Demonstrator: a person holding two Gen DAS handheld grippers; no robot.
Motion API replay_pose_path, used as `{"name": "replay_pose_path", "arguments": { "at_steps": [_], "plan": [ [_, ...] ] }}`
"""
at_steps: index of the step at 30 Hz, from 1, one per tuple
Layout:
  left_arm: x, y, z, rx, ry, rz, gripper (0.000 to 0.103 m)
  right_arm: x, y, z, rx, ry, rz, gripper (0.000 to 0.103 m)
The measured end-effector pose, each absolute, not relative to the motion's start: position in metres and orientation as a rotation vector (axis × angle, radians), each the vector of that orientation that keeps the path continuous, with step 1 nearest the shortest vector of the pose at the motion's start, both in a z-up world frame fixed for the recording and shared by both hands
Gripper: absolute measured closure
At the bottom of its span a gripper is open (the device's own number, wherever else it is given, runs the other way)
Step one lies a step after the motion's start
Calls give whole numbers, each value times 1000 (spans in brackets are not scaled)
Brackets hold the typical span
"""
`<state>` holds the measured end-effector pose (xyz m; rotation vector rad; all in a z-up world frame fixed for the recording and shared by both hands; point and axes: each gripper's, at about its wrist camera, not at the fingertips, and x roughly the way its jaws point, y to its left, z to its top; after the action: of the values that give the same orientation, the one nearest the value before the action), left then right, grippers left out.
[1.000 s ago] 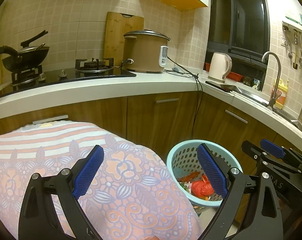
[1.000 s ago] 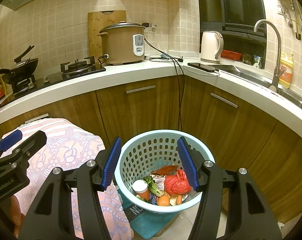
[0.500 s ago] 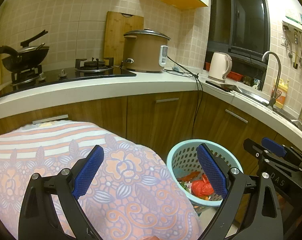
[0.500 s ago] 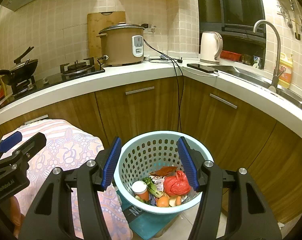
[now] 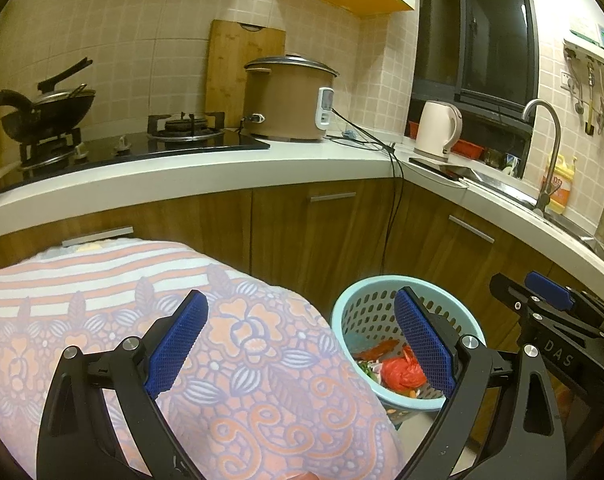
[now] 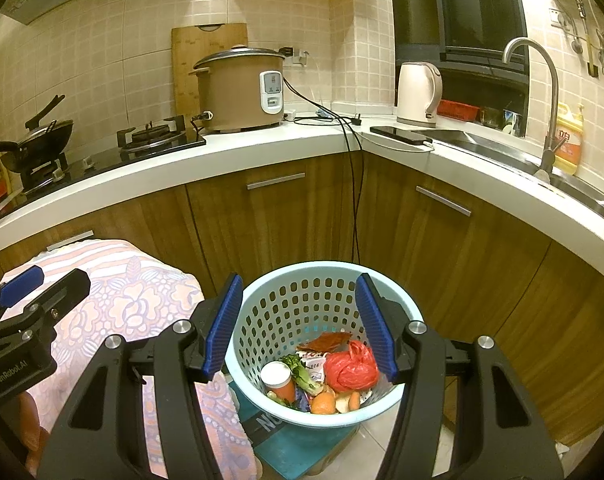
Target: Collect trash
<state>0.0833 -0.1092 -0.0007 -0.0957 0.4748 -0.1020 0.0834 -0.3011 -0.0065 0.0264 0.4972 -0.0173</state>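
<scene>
A light blue perforated basket (image 6: pixel 262 332) stands on a teal box on the floor, holding trash: a red plastic bag (image 6: pixel 349 368), a small white-lidded jar (image 6: pixel 277 378), greens, orange pieces and a wrapper. My right gripper (image 6: pixel 300 326) hangs open above the basket's mouth with nothing between its blue pads. My left gripper (image 5: pixel 300 344) is open too, empty, over a flower-patterned cloth (image 5: pixel 142 292); the basket (image 5: pixel 365 308) shows behind its right finger.
The cloth (image 6: pixel 114 280) covers a low rounded surface left of the basket. Wooden cabinets (image 6: pixel 278 220) wrap around behind. The white counter (image 6: pixel 262 148) carries a rice cooker (image 6: pixel 238 88), a kettle (image 6: pixel 417 92), a phone, a hob with a wok and a sink with tap (image 6: pixel 541 92).
</scene>
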Motion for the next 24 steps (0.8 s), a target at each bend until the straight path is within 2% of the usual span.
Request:
{"name": "replay_pose_path", "arguments": {
  "at_steps": [24],
  "plan": [
    [83, -113, -1, -69, 477, -97, 8, 82, -301, -11, 35, 503, -18, 46]
  ]
}}
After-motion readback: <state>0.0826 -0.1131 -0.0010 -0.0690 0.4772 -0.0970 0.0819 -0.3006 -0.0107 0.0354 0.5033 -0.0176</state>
